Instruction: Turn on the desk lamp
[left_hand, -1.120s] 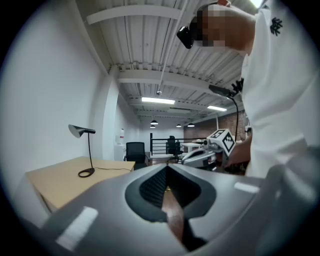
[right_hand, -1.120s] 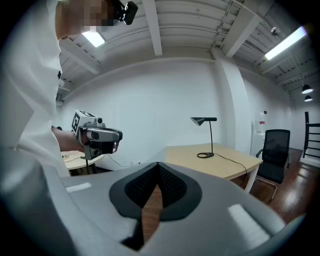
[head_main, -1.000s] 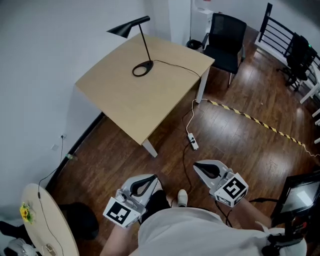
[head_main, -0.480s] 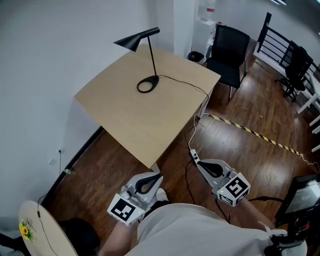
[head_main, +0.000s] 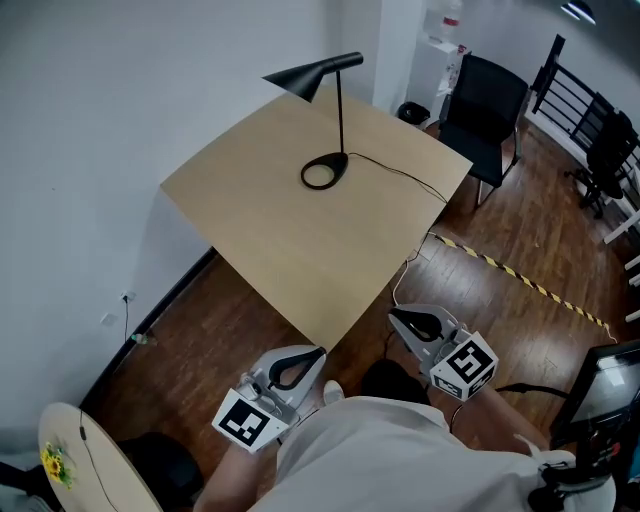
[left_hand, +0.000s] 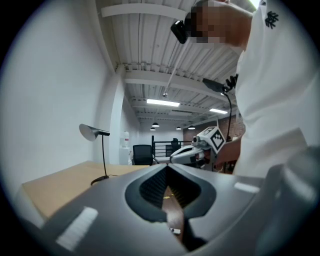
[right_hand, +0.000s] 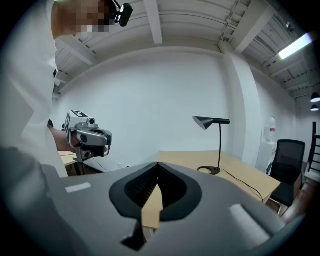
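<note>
Grippers: left gripper (head_main: 312, 354) and right gripper (head_main: 397, 318), jaws together, nothing held, flanking the desk's near corner. Desk (head_main: 300, 235): pale wood. Desk lamp (head_main: 340, 110): black, upright on desk's far side, well apart from both. Cord (head_main: 400, 176): runs from base to desk edge.

Desk lamp (head_main: 303, 79): lit or unlit, cannot tell; cord (head_main: 400, 173) end hidden past table (head_main: 280, 230) edge.
</note>
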